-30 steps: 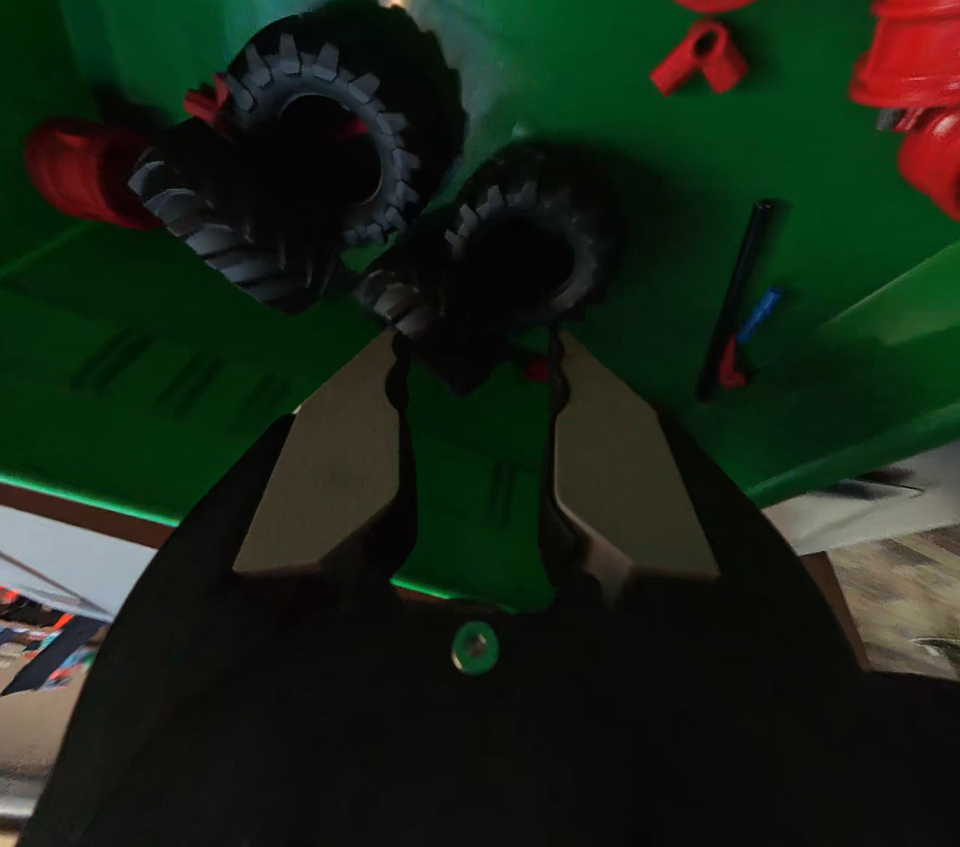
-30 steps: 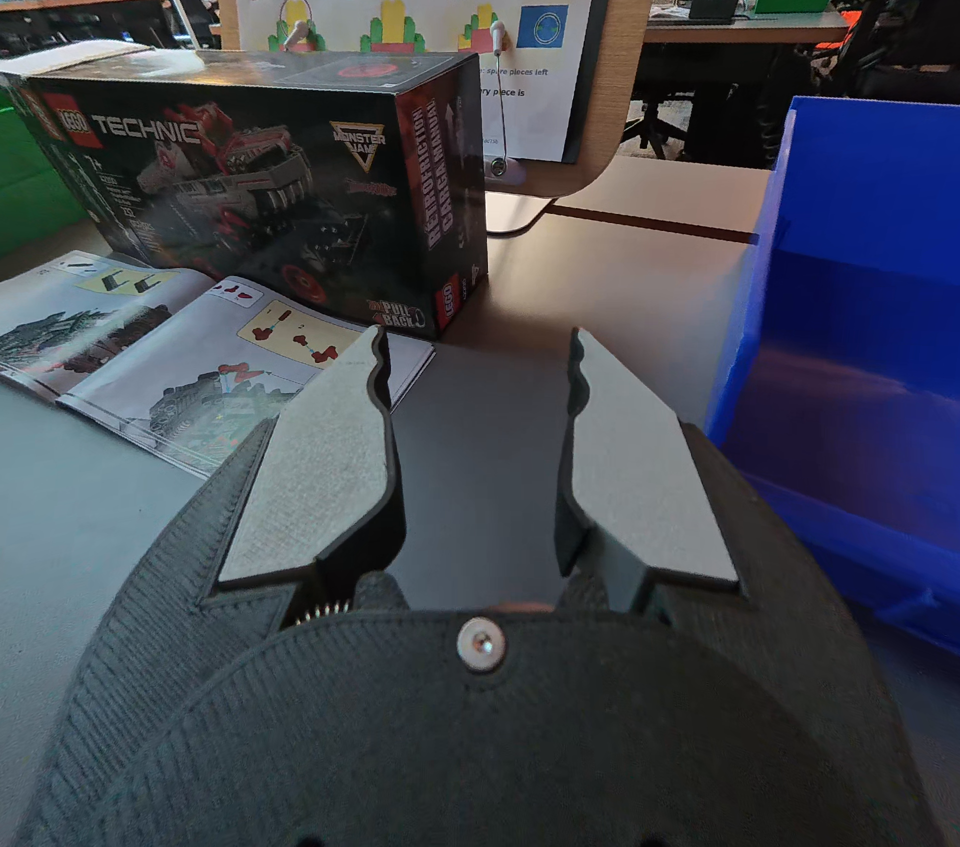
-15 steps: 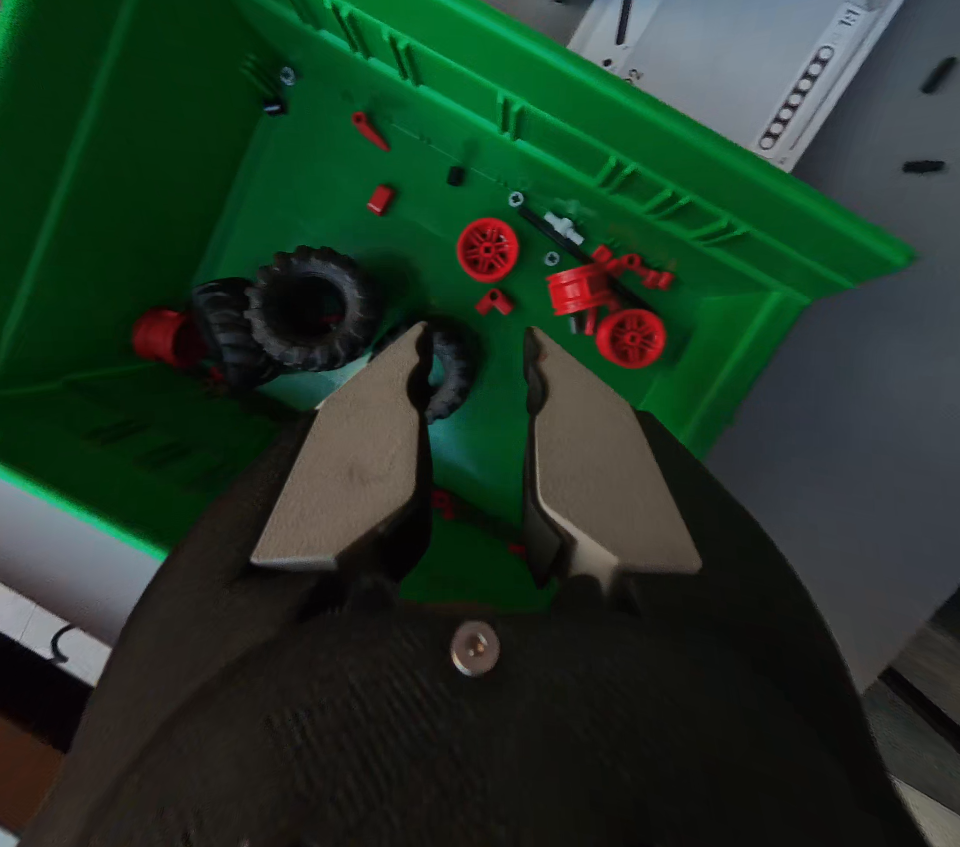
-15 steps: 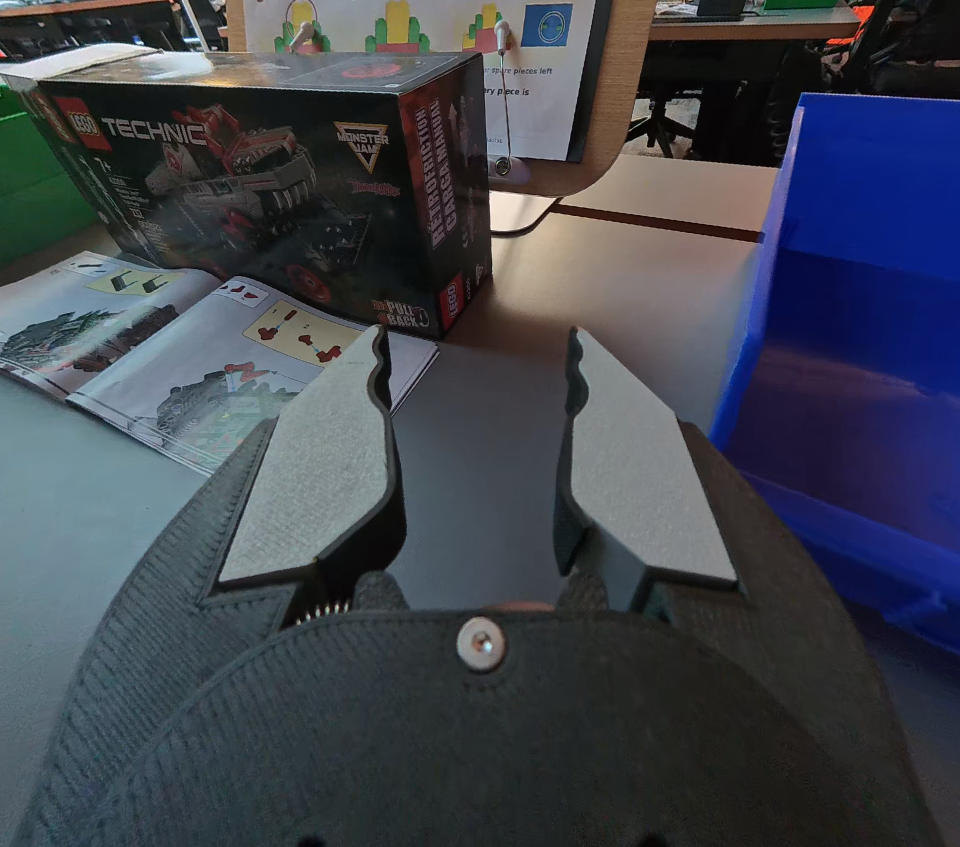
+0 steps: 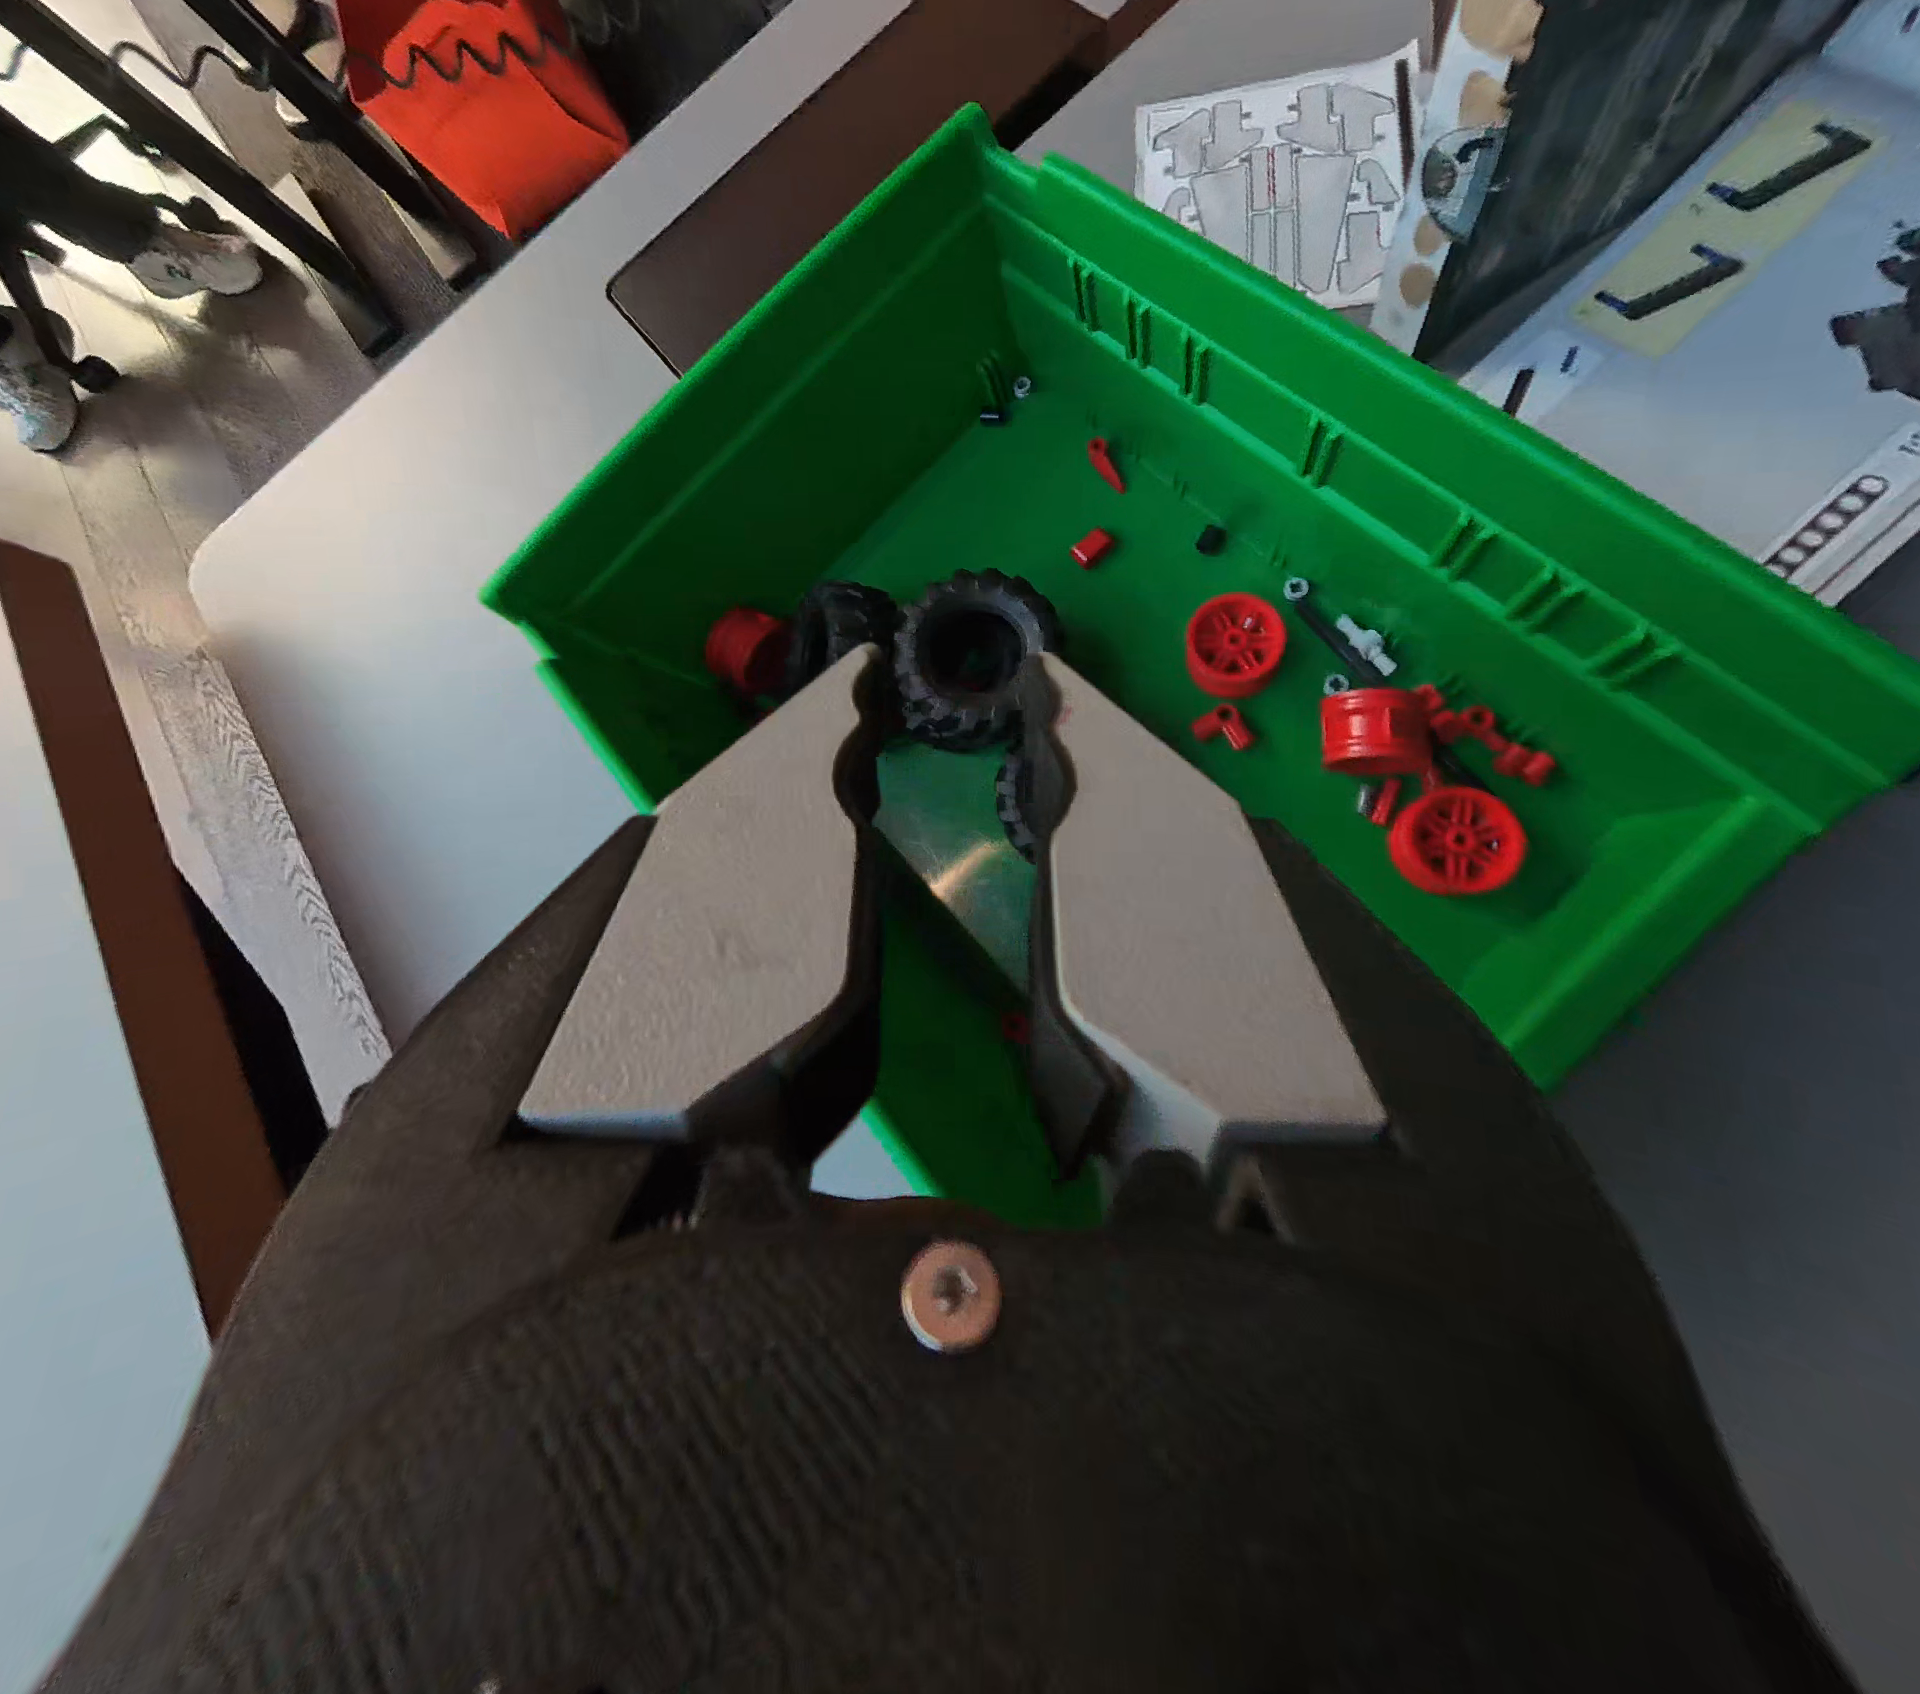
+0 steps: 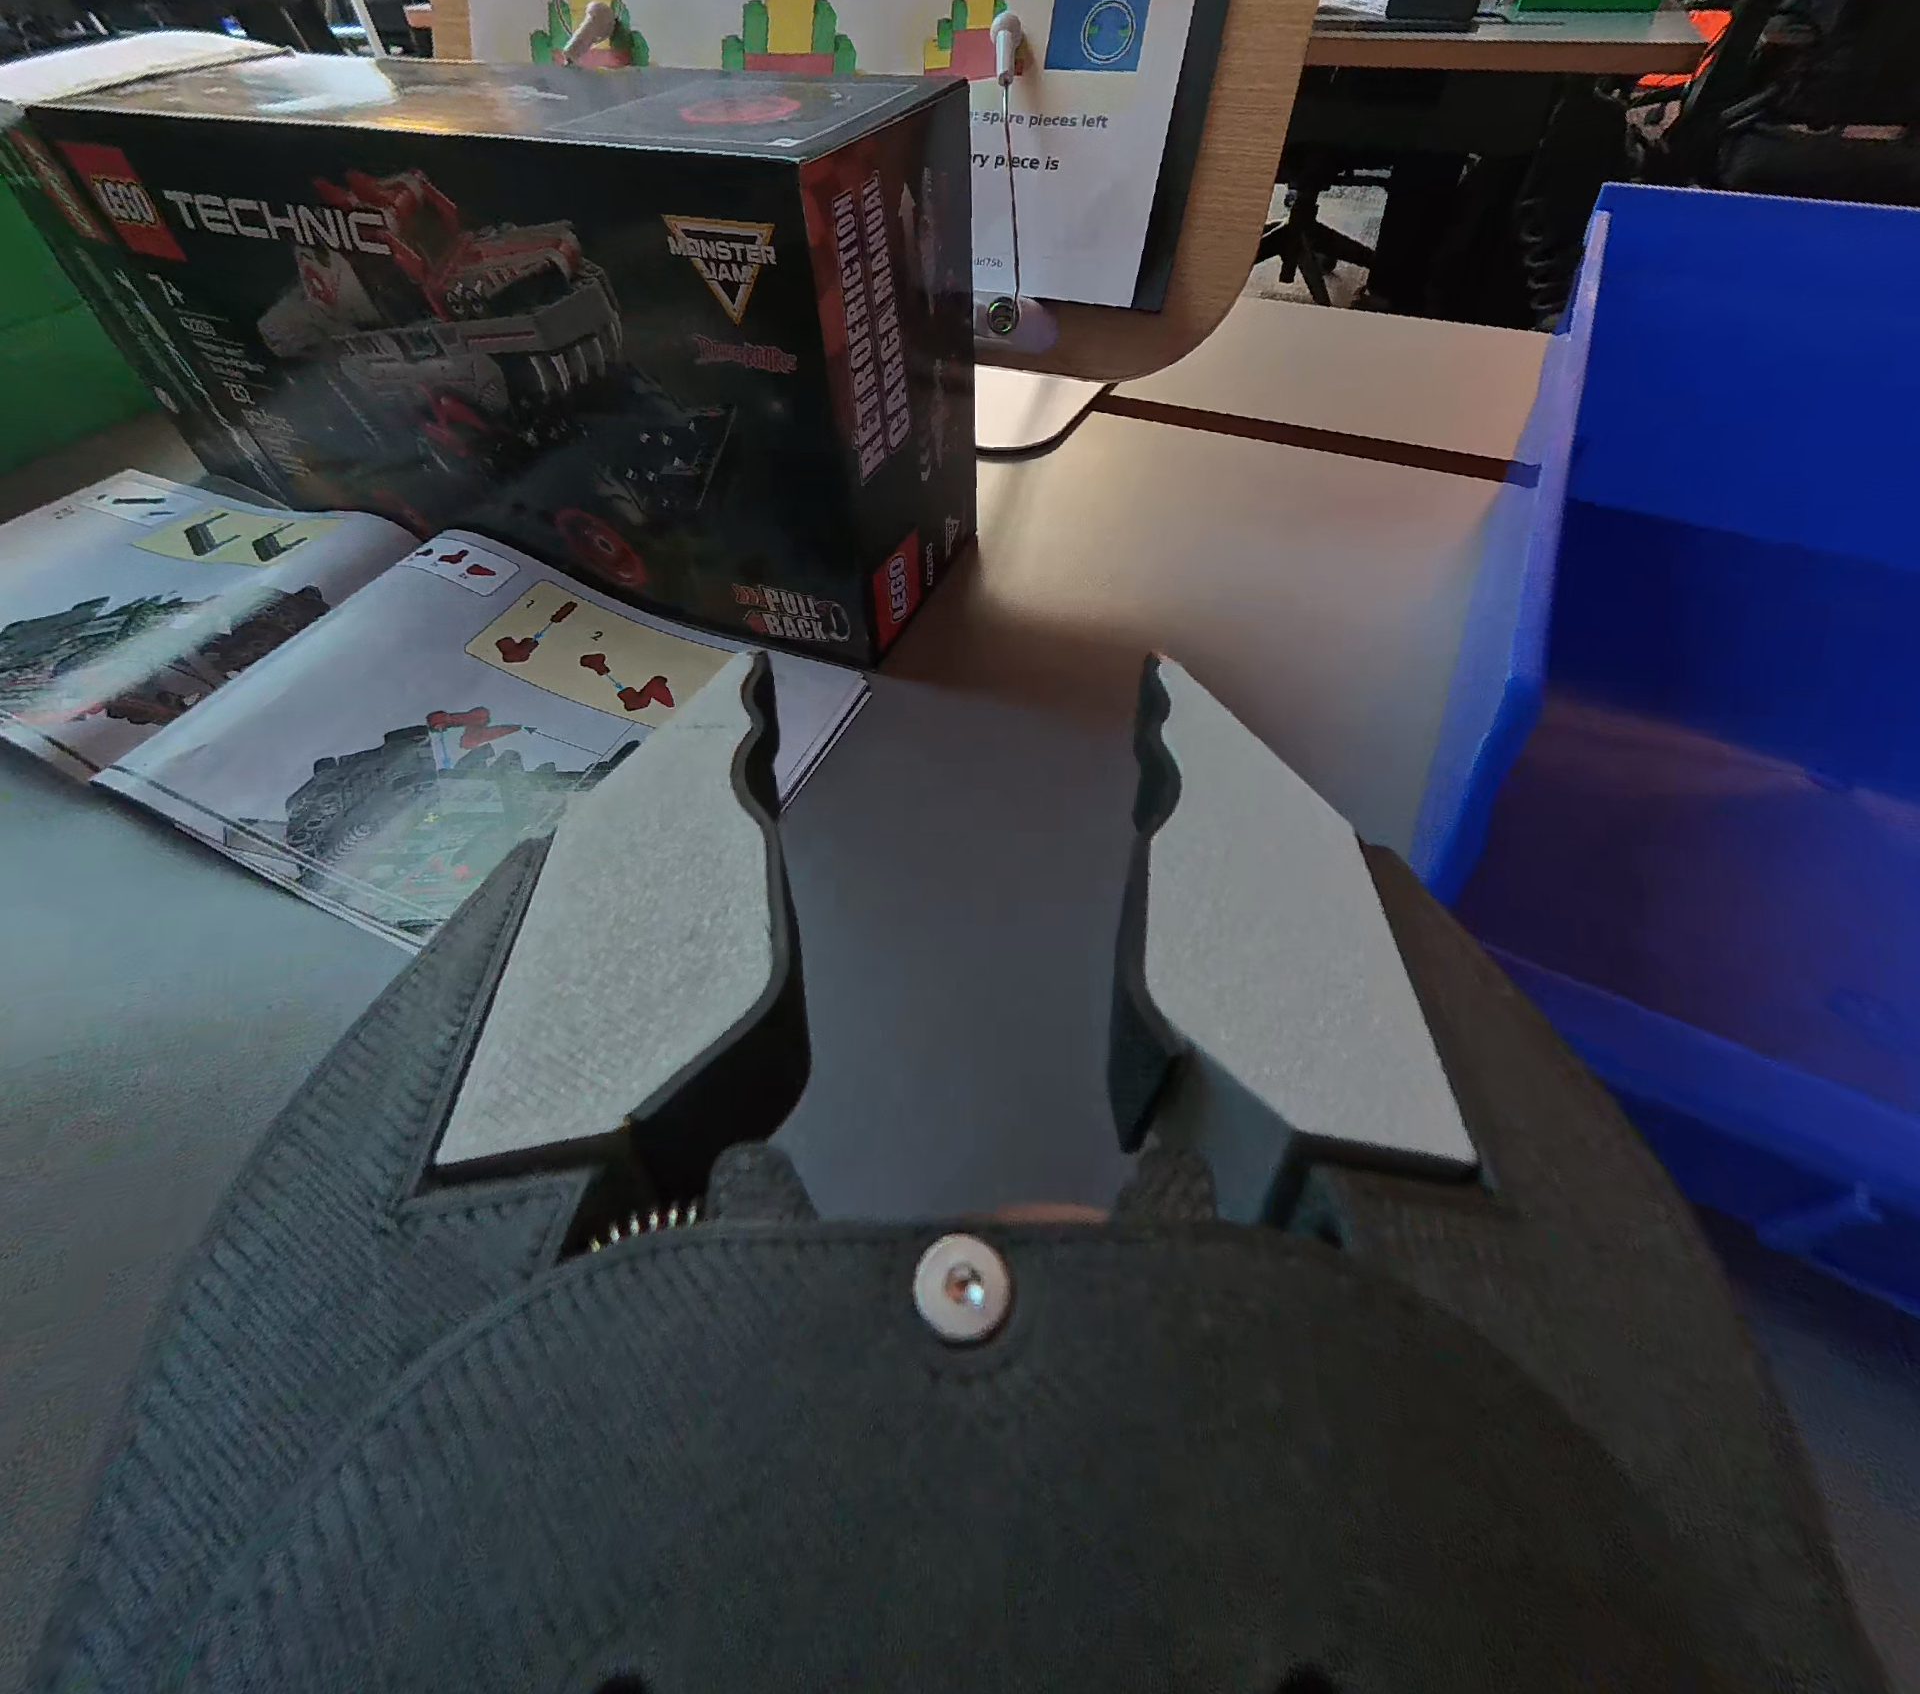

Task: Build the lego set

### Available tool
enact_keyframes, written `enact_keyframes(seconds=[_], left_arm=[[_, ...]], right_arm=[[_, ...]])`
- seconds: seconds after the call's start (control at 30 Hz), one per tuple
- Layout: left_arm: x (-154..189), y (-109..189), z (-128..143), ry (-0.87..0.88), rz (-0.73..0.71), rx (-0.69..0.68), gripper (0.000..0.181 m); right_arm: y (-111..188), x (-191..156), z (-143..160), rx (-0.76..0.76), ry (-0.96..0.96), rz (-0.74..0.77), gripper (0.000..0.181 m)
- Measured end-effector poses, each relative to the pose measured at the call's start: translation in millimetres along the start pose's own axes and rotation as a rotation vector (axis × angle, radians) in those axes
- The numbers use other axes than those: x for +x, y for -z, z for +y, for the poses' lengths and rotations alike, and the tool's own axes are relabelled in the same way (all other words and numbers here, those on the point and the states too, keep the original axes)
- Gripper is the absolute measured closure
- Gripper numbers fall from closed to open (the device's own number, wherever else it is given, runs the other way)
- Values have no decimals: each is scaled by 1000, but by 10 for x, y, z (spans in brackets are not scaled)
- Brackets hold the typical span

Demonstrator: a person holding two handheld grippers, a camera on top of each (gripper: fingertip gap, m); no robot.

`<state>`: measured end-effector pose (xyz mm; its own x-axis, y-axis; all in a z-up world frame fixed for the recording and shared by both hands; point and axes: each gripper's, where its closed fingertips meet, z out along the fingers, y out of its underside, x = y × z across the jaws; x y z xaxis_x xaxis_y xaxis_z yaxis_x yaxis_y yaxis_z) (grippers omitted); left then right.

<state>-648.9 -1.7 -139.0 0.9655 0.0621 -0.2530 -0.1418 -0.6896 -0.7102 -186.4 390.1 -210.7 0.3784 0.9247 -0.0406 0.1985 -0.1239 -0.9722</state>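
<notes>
Left claw (image 5: 961,688) hangs above the green bin (image 5: 748,439), its fingers a moderate way apart with a black tyre (image 5: 971,657) between the tips; whether it is gripped or merely seen past them, I cannot tell. Beside that tyre, towards the bin's near-left corner, sit another black tyre (image 5: 836,621) and a red hub (image 5: 743,645). Two red spoked wheels (image 5: 1234,642), a second red hub (image 5: 1366,728) and small pins and connectors lie loose towards the bin's right end. Right claw (image 6: 956,709) hovers empty over the bench (image 6: 1247,532), fingers spread, with the open instruction booklet (image 6: 312,688) and the set's box (image 6: 499,335) ahead and a blue bin (image 6: 1714,605) to its right. No assembled model appears in either view. Judgement: wheels remain unfitted, tyres off hubs; how much is built elsewhere is not shown.
</notes>
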Motion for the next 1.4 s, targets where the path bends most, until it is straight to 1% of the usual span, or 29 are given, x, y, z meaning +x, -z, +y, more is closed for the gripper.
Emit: enact_keyframes(seconds=[0.07,0.1,0.17,0.2,0.27,0.33,0.4,0.43,0.5,0.53,0.57,0.6,0.63,0.67,0.7,0.73,0.77,0.8,0.87,0.97,1.0,1.07,1.1,1.13,1.17,1.27,1.33,1.37,1.4], left_arm=[[-32,-32,48,16,8,-18,157],[13,-73,106,-2,41,-50,155],[142,-180,293,-81,136,-157,128],[134,-233,388,-112,145,-217,119],[80,-288,553,-179,169,-316,117],[-5,-390,484,-233,170,-300,125],[60,-547,393,-277,243,-290,126],[99,-647,403,-282,279,-325,123],[244,-813,533,-271,399,-472,117],[345,-861,568,-260,471,-524,139],[509,-865,556,-245,578,-542,157],[655,-837,460,-231,676,-509,166],[691,-836,284,-190,703,-439,168],[583,-873,87,-134,646,-366,169],[397,-905,-66,-91,556,-310,164],[194,-916,-158,-66,462,-269,157],[30,-903,-195,-51,390,-247,154],[-79,-877,-185,-29,349,-247,151],[-274,-857,-38,-1,253,-311,141],[-425,-909,338,-117,118,-480,125],[-455,-961,414,-154,78,-513,124],[-402,-1074,562,-190,79,-584,119],[-389,-1115,670,-193,83,-645,119],[-354,-1142,775,-194,110,-708,129],[-311,-1171,802,-189,140,-724,150],[-222,-1142,682,-193,174,-655,157],[-56,-1014,565,-181,231,-594,161],[0,-950,535,-172,240,-582,163],[12,-901,530,-171,223,-582,159]], right_arm=[[0,18,5,-2,-4,9,114],[-5,23,12,-8,-8,10,114],[-21,30,32,-24,-16,9,113],[-25,33,38,-29,-19,9,113],[-17,39,28,-21,-20,13,113],[1,50,7,-5,-11,25,113],[2,56,6,-4,-4,32,114],[-1,51,10,-8,-2,30,114],[-3,46,12,-9,4,30,114],[-3,44,12,-10,4,30,114],[-2,44,12,-9,3,29,114],[1,46,9,-7,1,29,114],[5,48,4,-3,-2,28,115],[10,51,1,0,-6,27,115],[14,52,-4,5,-10,24,114],[18,52,-9,9,-13,22,114],[20,51,-11,11,-15,19,114],[21,49,-12,12,-16,16,115],[19,43,-10,10,-17,12,115],[21,38,-13,13,-15,9,115],[23,35,-15,15,-14,8,115],[27,34,-20,18,-13,8,115],[29,34,-22,20,-13,9,116],[31,33,-24,23,-14,9,116],[34,34,-27,25,-14,9,116],[44,25,-38,34,-21,0,116],[47,8,-44,39,-24,-14,116],[44,-4,-42,38,-24,-23,116],[38,-22,-40,35,-22,-33,116]])
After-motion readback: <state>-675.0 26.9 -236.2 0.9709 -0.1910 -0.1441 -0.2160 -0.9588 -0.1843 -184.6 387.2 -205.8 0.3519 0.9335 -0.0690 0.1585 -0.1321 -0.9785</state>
